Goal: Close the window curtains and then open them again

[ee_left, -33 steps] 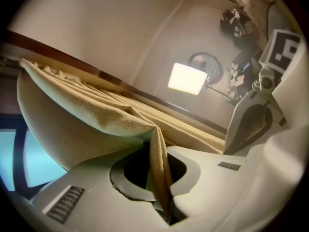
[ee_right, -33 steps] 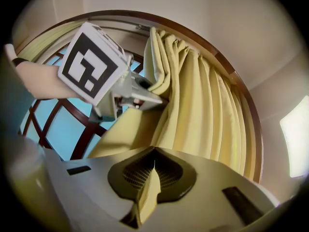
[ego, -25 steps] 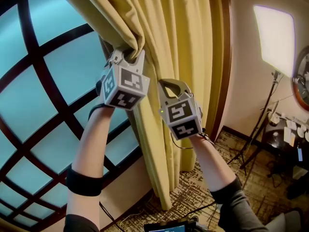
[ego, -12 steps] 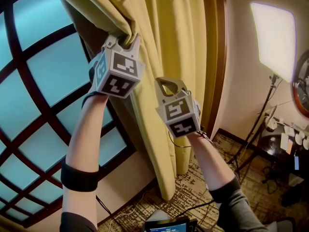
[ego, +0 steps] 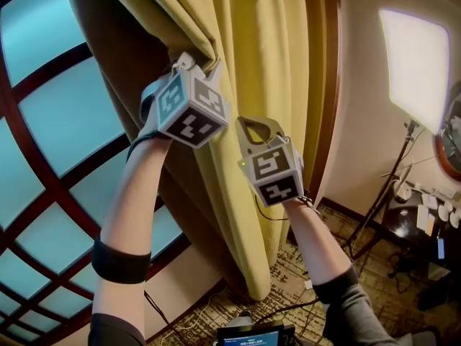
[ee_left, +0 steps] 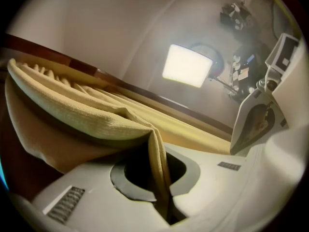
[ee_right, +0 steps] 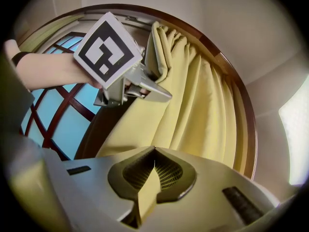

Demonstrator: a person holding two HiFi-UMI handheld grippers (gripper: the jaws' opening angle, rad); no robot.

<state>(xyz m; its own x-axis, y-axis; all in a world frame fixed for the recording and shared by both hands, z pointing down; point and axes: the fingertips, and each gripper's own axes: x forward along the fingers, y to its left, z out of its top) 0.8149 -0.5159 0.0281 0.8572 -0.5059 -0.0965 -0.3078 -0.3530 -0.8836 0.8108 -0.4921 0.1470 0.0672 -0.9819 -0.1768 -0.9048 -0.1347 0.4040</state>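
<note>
Cream walls and a patterned carpet surround a tall arched window with teal panes and dark red-brown bars, seen from above along both raised forearms.

Nearest, the right gripper sits low and to the right. In its own view, the right gripper is clenched, with a thin fold of the yellow curtain standing edge-on between its ribbed pads. Just beside it, higher and to the left, is the left gripper, with a black wristband on the arm behind it. In the left gripper view, its jaws are closing down on a fold of the curtain, which is pinched between them. The cloth bunches above and drapes back toward the rail. The right gripper view also shows the left gripper biting the curtain's leading edge.

Beyond the grippers, the curtain hangs in deep pleats at the right side of the window. It is gathered against the dark wood frame, and its hem reaches nearly down to the carpet. Its brown lining shows on the window side, and most of the glass to the left is uncovered.

Farther right, a glowing light panel stands on a thin stand near the wall.
</note>
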